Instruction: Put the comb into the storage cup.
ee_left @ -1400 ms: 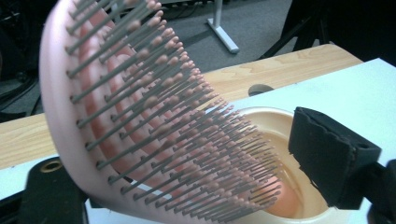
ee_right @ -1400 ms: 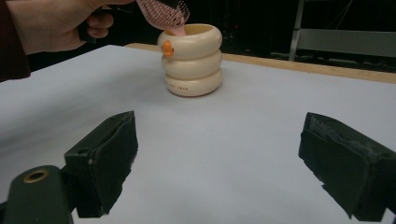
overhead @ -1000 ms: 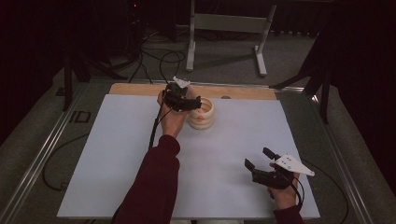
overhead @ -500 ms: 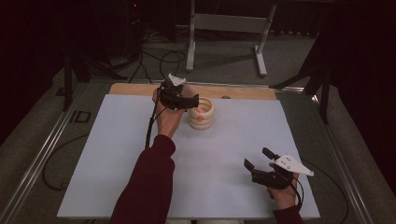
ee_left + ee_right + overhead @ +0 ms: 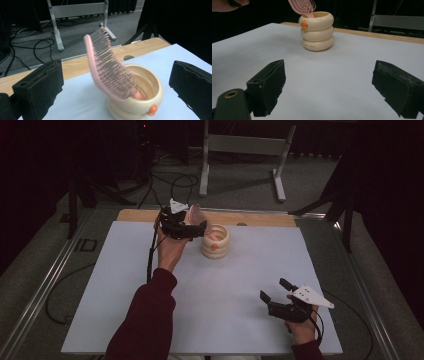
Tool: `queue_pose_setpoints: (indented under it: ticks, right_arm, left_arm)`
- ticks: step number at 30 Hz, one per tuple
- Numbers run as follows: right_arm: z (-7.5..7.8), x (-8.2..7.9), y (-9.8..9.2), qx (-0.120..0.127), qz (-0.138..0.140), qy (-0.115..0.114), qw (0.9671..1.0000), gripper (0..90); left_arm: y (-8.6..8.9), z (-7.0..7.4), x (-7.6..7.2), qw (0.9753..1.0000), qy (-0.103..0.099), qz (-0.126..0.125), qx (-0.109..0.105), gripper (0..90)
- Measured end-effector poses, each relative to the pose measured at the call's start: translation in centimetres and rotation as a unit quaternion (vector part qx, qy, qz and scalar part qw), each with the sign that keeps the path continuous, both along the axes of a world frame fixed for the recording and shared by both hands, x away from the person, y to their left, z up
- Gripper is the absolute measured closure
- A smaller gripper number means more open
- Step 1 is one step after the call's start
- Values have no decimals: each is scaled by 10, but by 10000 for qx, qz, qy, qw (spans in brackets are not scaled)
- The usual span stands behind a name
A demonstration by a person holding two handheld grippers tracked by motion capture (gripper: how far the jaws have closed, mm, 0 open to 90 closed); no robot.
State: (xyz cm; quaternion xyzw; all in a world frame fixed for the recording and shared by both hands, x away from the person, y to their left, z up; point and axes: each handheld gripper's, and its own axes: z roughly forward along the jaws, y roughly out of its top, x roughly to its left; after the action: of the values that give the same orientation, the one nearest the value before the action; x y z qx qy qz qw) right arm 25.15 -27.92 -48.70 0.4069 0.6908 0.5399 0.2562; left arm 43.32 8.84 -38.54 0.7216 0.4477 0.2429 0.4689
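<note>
A cream ringed cup (image 5: 216, 242) with an orange knob stands at the far middle of the white table. A pink hairbrush (image 5: 196, 212) leans out of it to the left, handle down inside. Just left of the cup, my left gripper (image 5: 199, 229) is open. In the left gripper view the hairbrush (image 5: 107, 67) and the cup (image 5: 140, 100) lie ahead of my left gripper (image 5: 117, 75), whose jaws are wide apart and touch neither. My right gripper (image 5: 273, 289) is open and empty at the near right. From the right gripper (image 5: 332, 75) I see the cup (image 5: 317, 31) and hairbrush (image 5: 302, 6) far ahead.
A white sheet (image 5: 125, 285) covers the table, with a bare wooden strip (image 5: 260, 218) along the far edge. Beyond it a grey metal stand (image 5: 242, 145) and cables (image 5: 170, 180) sit on the floor. Metal rails run along both table sides.
My left gripper has drawn back to the left, away from above the cup. The hairbrush stays in the cup. The right gripper has not moved.
</note>
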Motion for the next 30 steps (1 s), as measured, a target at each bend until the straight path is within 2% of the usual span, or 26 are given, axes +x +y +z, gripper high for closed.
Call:
queue_pose_setpoints:
  ticks: [5,9,16,21,30]
  right_arm:
    - [-1,0,2,-26,30,14,10000,116]
    - [-1,0,3,-22,28,22,10000,116]
    - [-1,0,5,-29,55,25,10000,116]
    - [-2,0,6,-45,53,32,10000,116]
    - [-1,0,7,-66,48,32,10000,116]
  left_arm:
    - [13,4,-12,9999,-56,-123,30,1]
    - [25,3,-21,9998,-95,-163,-22,1]
    - [42,-4,-37,9993,-101,-329,142,0]
    - [53,-7,-51,9980,-192,-539,261,0]
    - [71,-14,-74,9968,-280,-709,234,0]
